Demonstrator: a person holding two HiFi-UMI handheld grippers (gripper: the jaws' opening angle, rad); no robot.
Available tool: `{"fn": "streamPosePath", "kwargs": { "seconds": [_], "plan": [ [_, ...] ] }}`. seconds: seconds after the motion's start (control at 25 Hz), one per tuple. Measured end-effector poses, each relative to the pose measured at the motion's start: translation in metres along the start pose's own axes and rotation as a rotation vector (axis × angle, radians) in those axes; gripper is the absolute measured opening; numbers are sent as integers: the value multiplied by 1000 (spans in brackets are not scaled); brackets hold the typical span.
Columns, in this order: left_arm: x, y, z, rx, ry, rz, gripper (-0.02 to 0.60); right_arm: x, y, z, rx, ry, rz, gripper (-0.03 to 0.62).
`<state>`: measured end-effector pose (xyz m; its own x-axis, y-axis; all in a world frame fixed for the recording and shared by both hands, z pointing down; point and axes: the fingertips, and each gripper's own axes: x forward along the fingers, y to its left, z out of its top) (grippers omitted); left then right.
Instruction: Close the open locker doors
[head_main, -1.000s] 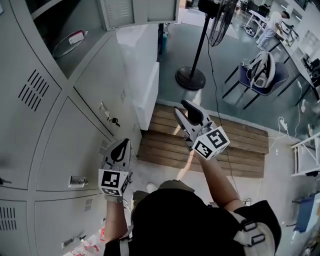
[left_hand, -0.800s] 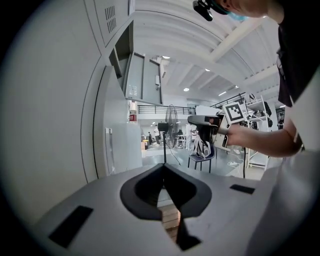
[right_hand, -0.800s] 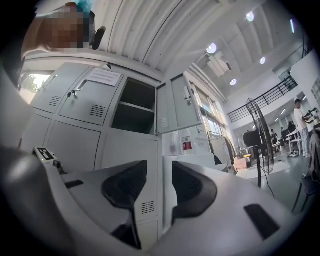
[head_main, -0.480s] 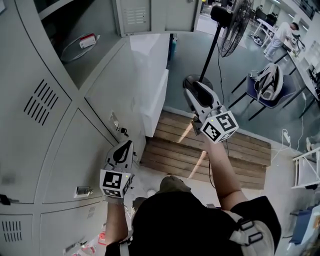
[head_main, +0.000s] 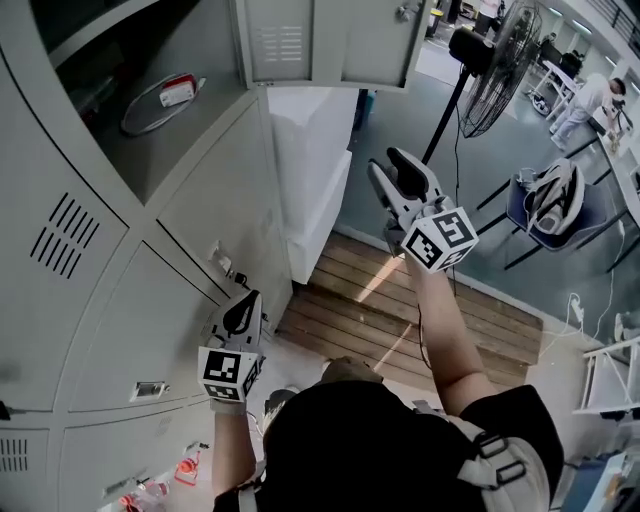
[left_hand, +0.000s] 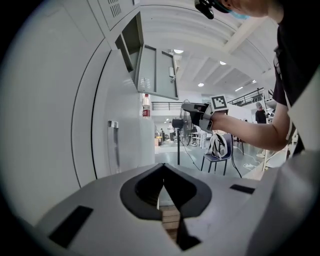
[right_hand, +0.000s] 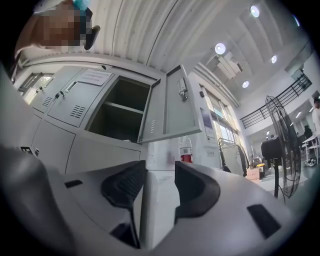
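Note:
A bank of grey lockers (head_main: 90, 290) fills the left of the head view. One upper locker door (head_main: 330, 40) stands swung out, and its compartment (head_main: 150, 110) holds a coiled cable and a small white-and-red item. My right gripper (head_main: 398, 178) is raised below that door, apart from it; its jaws are opening with nothing between them. In the right gripper view the door (right_hand: 172, 107) and dark compartment (right_hand: 120, 115) lie ahead of the gripper (right_hand: 160, 185). My left gripper (head_main: 240, 312) hangs low beside the closed lower lockers, shut and holding nothing (left_hand: 164, 187).
A white cabinet (head_main: 315, 170) stands past the lockers, with a wooden pallet (head_main: 400, 310) on the floor before it. A standing fan (head_main: 500, 55) and a chair with a bag (head_main: 555, 200) are at the right. Small items lie on the floor (head_main: 160, 485).
My right gripper has risen toward the open locker door and its jaws stand a little wider. The head view has tilted up. The left gripper has barely moved.

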<state>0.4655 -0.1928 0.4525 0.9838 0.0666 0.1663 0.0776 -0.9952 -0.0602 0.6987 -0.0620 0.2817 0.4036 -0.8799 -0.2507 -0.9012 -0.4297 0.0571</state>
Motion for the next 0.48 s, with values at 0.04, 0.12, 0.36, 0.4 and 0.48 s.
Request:
{"fn": "streamPosePath", "kwargs": {
  "seconds": [0.04, 0.12, 0.36, 0.4, 0.48],
  "plan": [
    [3, -1, -2, -2, 4, 10, 8, 4, -4, 1, -2, -2, 10, 179],
    [8, -2, -4, -8, 10, 31, 8, 13, -13, 2, -2, -12, 30, 183],
    [18, -2, -7, -28, 27, 106, 9, 38, -35, 13, -3, -50, 87, 198],
    [19, -2, -7, -32, 30, 119, 8, 42, -38, 14, -3, -58, 96, 199],
    [20, -1, -10, -41, 36, 145, 8, 49, -44, 17, -3, -77, 113, 204]
  ]
}}
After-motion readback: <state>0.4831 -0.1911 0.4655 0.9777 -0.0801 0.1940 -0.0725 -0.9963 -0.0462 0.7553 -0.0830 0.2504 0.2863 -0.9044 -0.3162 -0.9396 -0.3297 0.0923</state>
